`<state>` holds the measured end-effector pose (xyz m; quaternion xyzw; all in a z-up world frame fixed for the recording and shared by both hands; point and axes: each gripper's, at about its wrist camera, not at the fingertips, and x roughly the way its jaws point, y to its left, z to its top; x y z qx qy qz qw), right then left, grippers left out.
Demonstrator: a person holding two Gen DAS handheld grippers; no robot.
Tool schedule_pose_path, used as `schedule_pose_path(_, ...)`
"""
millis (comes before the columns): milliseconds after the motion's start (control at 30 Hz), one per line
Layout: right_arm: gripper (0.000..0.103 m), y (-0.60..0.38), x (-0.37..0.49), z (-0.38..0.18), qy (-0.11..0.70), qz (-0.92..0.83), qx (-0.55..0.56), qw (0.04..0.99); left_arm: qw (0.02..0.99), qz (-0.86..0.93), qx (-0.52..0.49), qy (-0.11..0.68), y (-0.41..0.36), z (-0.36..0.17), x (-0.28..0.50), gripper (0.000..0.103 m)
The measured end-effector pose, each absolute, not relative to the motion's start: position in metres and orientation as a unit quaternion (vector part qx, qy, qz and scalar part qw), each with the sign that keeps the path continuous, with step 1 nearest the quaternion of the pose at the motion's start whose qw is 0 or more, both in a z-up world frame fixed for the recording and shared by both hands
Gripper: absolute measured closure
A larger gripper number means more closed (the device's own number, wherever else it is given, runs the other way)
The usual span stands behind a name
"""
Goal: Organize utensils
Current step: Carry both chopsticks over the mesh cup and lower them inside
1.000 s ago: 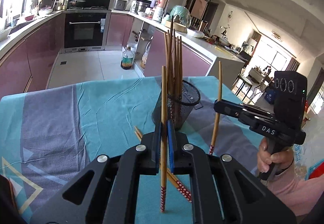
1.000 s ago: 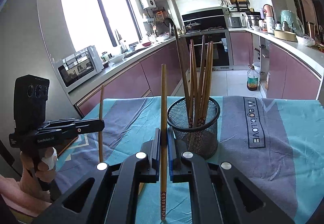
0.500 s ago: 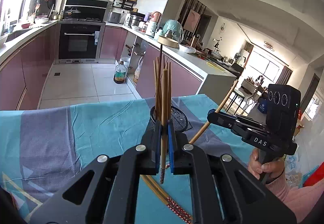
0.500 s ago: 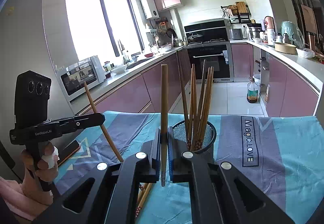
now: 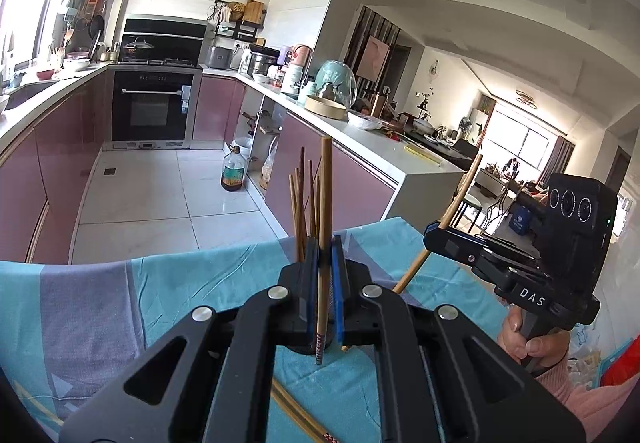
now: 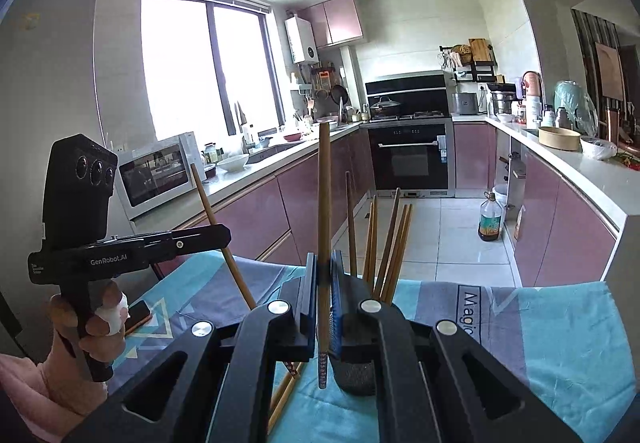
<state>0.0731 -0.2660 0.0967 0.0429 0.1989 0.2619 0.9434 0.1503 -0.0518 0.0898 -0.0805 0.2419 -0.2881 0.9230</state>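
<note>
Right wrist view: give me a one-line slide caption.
Right gripper shut on an upright chopstick near the mesh cup; left gripper grips another.

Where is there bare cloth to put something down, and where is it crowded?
Free: the grey and teal tablecloth left of the left gripper, and the cloth by the Magic lettering, right of the mesh holder. Crowded: the holder and the loose chopsticks lying on the cloth just left of it, under both grippers.
</note>
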Motion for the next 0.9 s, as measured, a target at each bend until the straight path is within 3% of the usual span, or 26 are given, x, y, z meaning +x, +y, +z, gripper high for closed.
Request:
schedule_pose_path(400, 0.098, -0.273, 0.089, 0.117, 0.175, 0.259, 0.048, 0.949, 0.927, -0.298, -0.076, 0.213, -0.066, 0.123, 0.157, 0.096)
schedule_pose_path(900, 0.098, -0.270, 0.101, 0.109, 0.184, 0.249, 0.044, 0.950, 0.931, -0.281, -0.072, 0.221, -0.081, 0.124, 0.163, 0.096)
